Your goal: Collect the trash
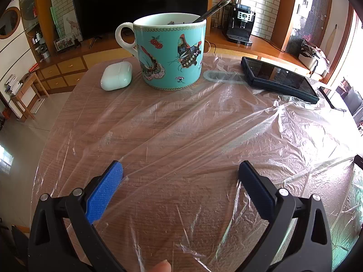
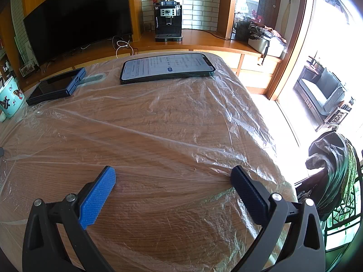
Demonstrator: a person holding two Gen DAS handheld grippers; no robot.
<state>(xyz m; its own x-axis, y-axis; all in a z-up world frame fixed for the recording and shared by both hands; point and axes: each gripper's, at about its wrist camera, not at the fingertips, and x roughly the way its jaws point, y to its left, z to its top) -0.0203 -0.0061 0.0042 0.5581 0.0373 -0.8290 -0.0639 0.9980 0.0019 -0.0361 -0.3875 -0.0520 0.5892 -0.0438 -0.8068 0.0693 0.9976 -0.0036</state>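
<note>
Your trash is the clear plastic film (image 1: 204, 122) spread crinkled over the round wooden bench (image 2: 158, 215), pinned at the far side by the butterfly mug (image 1: 170, 52), earbud case (image 1: 116, 75), dark tablet (image 1: 281, 79) and lit phone (image 2: 168, 69). It looks feather-light, limp, slippery and easily torn, so pinch a raised crease near you. Left claw (image 1: 180, 170) and right claw (image 2: 173, 176) both gape wide over it, holding nothing.

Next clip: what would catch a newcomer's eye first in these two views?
The clear plastic sheet spread crinkled over the whole wooden table stands out first. Next comes the turquoise butterfly mug with a spoon in it at the far left, a white earbud case beside it. On the far right lies a phone with its screen lit. Both the left gripper and right gripper hover open.
</note>
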